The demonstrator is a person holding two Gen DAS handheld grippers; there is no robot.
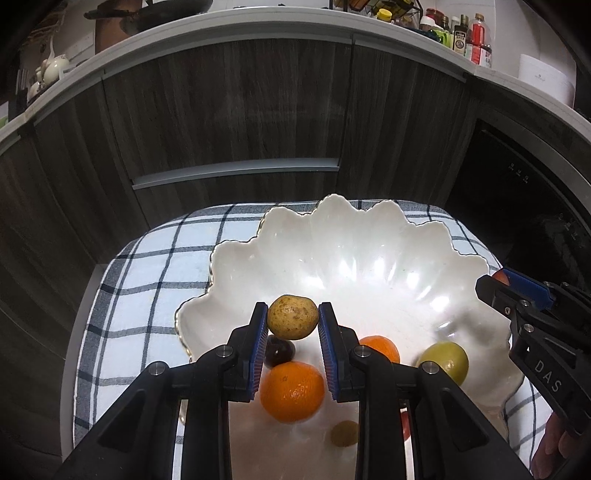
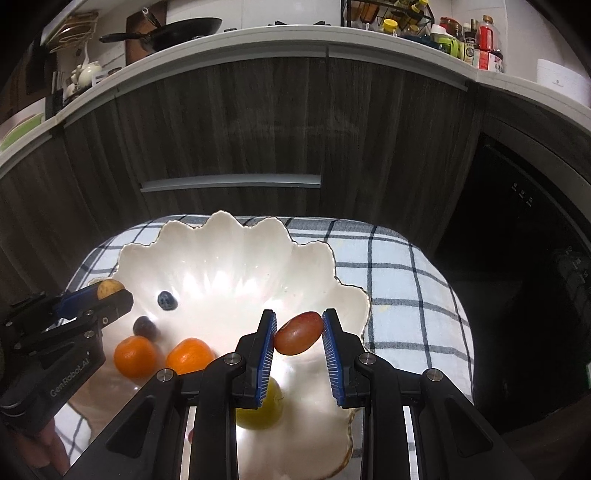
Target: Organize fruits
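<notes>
A white scalloped bowl [image 1: 369, 236] sits on a checked cloth [image 1: 147, 266]. My left gripper [image 1: 293, 321] is shut on a speckled yellow-brown fruit [image 1: 293, 316] above the bowl's near left side. Below it lie a dark plum [image 1: 280, 352], two oranges [image 1: 291, 391] [image 1: 382, 347], a green fruit [image 1: 445, 360] and a small brown fruit [image 1: 343, 434]. My right gripper [image 2: 299, 332] is shut on a red oval fruit [image 2: 298, 333] over the bowl's [image 2: 229, 251] right side. In the right wrist view the left gripper [image 2: 110, 291] shows at the left, with two oranges [image 2: 135, 356] [image 2: 188, 356] and two dark fruits [image 2: 167, 300] [image 2: 144, 328].
Dark wood cabinets [image 1: 236, 110] with a grey handle [image 1: 236, 171] stand behind the cloth-covered surface. A counter above holds a pan [image 2: 173, 31], bottles [image 2: 480, 40] and a teapot [image 2: 86, 72]. A dark oven front [image 2: 524, 229] is at the right.
</notes>
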